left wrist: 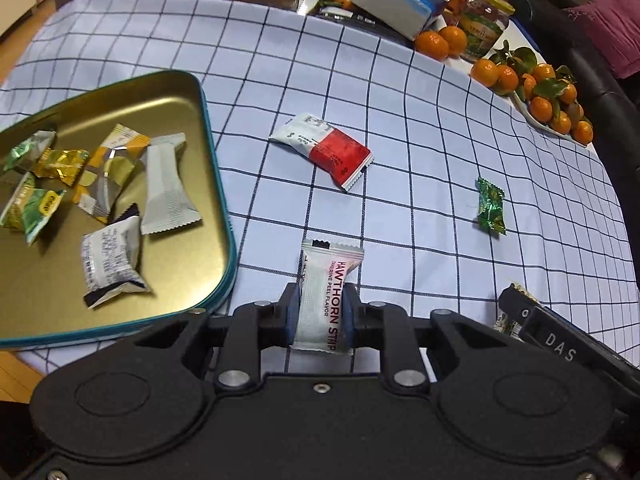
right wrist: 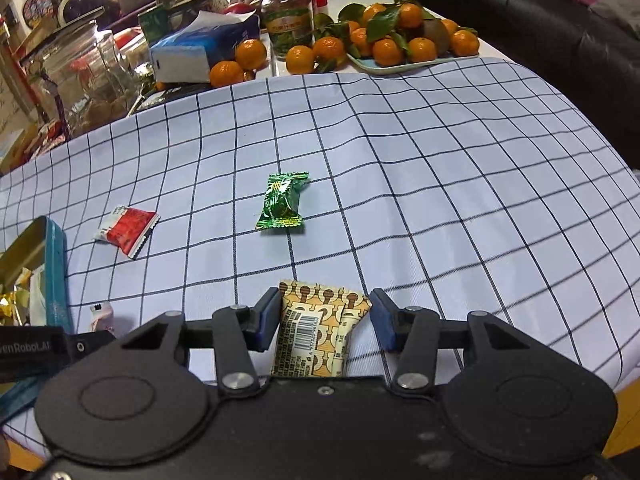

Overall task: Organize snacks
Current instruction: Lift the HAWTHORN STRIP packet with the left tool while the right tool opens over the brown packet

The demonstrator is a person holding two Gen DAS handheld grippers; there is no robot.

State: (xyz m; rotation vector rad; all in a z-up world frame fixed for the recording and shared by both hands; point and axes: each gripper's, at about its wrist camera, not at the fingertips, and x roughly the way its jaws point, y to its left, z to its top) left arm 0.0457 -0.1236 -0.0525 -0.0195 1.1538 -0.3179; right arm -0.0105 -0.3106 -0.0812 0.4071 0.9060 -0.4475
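the tin (left wrist: pixel 216 184) is the largest thing here; it lies to the left of the left hand-held gripper (left wrist: pixel 320 316) and close beside it, with several wrapped snacks already inside. this hand-held gripper is pinching the hawthorn strip (left wrist: pixel 326 296), whose long axis runs forward between the pads, so i judge the coming move is a short carry to the left over the tin's rim. the left side is the nearer one to the tin. the right hand-held gripper (right wrist: pixel 324 320) has the patterned snack (right wrist: pixel 316 328) between its pads; the left pad touches it, the right pad shows a small gap, so the grip is not yet firm. for it the tin lies far to the left. on the table ahead lie the green candy (right wrist: pixel 282 202) and the red-white packet (right wrist: pixel 128 230).
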